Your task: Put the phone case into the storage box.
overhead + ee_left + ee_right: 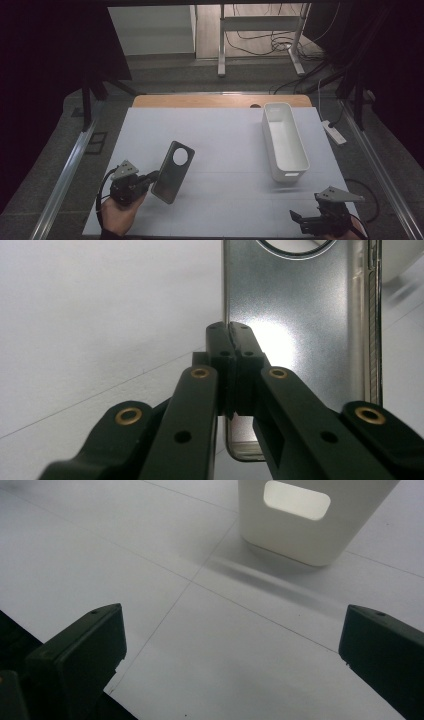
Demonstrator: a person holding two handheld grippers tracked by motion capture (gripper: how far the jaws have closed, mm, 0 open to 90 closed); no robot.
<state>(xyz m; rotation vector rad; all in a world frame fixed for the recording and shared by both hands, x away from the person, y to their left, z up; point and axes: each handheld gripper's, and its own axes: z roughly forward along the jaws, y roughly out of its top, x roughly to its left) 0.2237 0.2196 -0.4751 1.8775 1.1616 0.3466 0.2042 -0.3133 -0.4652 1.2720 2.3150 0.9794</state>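
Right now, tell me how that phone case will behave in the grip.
The phone case looks thin and glossy, so it may slip or flex. The left gripper pinches one edge only, so it could swing. Probably light.

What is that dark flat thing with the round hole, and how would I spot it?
Start at the white table cover and look to its near left, away from the long white bin on the right. There the left gripper has its fingers shut on a phone case: slim, metallic grey, with one large round hole near its far end.
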